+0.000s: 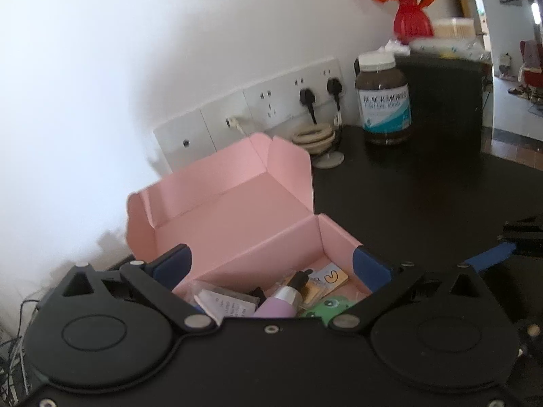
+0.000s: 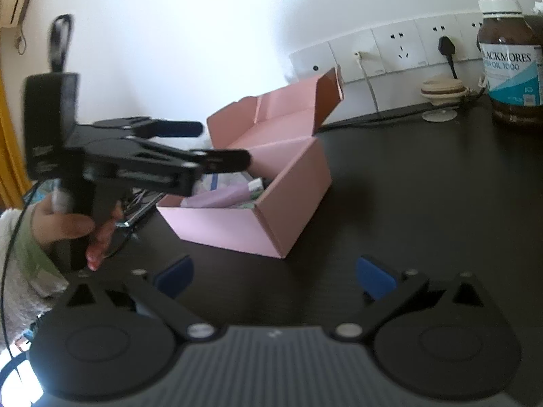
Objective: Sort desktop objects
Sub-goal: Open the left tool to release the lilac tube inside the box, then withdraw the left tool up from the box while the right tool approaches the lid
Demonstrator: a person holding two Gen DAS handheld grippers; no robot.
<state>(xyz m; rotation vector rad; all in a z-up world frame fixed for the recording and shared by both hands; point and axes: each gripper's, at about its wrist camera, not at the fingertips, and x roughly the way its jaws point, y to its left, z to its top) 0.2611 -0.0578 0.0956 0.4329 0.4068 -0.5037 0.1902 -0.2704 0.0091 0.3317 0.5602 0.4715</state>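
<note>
The left gripper (image 1: 271, 264), black with blue pads, stands spread wide above the open pink cardboard box (image 1: 237, 210), nothing between its fingers; the right wrist view shows it hanging over the box's near end. The right gripper (image 2: 275, 278) is also spread wide and empty, over bare dark desktop (image 2: 424, 186).

Inside the box lie a lilac tube with a silver collar (image 1: 276, 307), a clear-wrapped white card packet (image 1: 225, 302), small printed cards (image 1: 331, 276) and a green soft toy face (image 1: 327, 307), so sorting looks well along.

The box is probably light, thin and easily dented; its upright lid flap (image 1: 258, 166) would bend if pinched hard, so taking it by a folded side wall seems safer. The tube looks smooth and likely to roll; grip across its body.

The brown glass supplement bottle with a white cap (image 2: 509, 64) stands well apart by the wall sockets (image 2: 390, 47); likely heavy and slippery.
</note>
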